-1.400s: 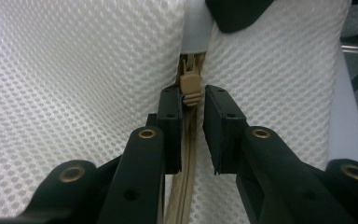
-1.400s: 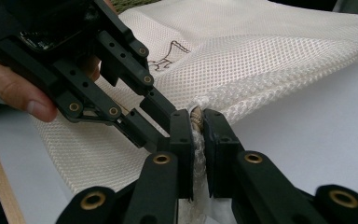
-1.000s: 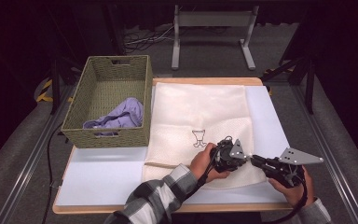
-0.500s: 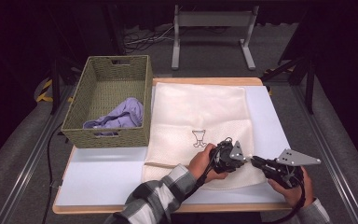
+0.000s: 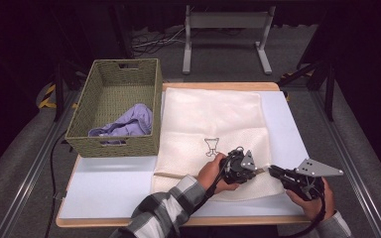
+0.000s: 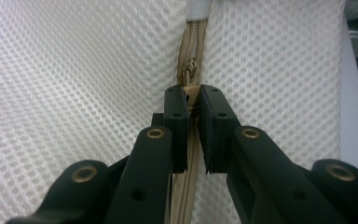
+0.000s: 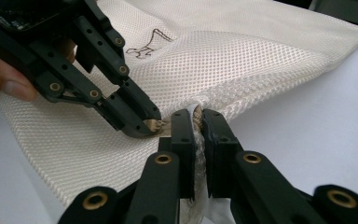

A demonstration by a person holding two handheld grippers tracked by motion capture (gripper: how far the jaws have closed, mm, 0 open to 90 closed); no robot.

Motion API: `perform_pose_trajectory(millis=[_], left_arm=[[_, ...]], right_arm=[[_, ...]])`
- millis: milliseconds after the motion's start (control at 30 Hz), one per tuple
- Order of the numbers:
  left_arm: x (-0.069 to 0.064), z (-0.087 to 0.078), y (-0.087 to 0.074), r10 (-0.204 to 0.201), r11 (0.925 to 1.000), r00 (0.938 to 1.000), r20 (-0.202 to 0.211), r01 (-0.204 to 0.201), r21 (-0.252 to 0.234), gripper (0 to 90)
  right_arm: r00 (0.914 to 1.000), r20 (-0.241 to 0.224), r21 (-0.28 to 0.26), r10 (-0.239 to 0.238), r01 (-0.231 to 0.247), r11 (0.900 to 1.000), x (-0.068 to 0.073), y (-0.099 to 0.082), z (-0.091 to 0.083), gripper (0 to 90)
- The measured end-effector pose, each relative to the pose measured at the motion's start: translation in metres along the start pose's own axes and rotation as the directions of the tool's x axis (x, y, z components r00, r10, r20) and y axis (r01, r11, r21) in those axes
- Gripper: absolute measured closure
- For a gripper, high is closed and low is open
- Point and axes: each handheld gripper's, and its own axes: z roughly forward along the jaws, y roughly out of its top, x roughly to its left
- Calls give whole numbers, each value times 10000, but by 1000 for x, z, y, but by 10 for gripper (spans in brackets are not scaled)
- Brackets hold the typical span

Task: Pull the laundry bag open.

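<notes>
Both pairs of jaws are closed on the cream mesh zip-up laundry bag [image 5: 213, 134] lying flat on the pale blue table top [image 5: 104, 183]. At the bag's near edge, the left gripper [image 6: 193, 100] pinches the tan zip pull [image 6: 189, 74], while the right gripper [image 7: 198, 122] clamps the bunched end beside it. A small dark printed figure [image 5: 211, 147] marks the bag, too small to read. Lilac cloth [image 5: 126, 124] lies in the olive woven basket [image 5: 82, 106].

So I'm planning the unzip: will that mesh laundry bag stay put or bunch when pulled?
The mesh laundry bag looks floppy: it puckers at the right gripper. Probably light and liable to slide, hence that pinch while the left gripper holds the zipper pull.
</notes>
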Motion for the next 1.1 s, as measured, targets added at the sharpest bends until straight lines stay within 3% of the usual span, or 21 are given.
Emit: perform_pose_trajectory(millis=[267, 800, 1100], left_arm=[[3, -10, -16, -190, 9996, 9998, -9, 190, 219, 827], [7, -28, -39, -179, 9964, 9998, -23, 180, 828, 826], [8, -41, -52, -318, 9959, 9995, -4, 318, 852, 826]], right_arm=[[9998, 135, -56, 122, -122, 9999, -2, -1, -2, 842], [9995, 241, 75, 219, -221, 9997, -5, -4, -1, 842], [9991, 318, 181, 268, -274, 9995, -7, -6, 0, 842]])
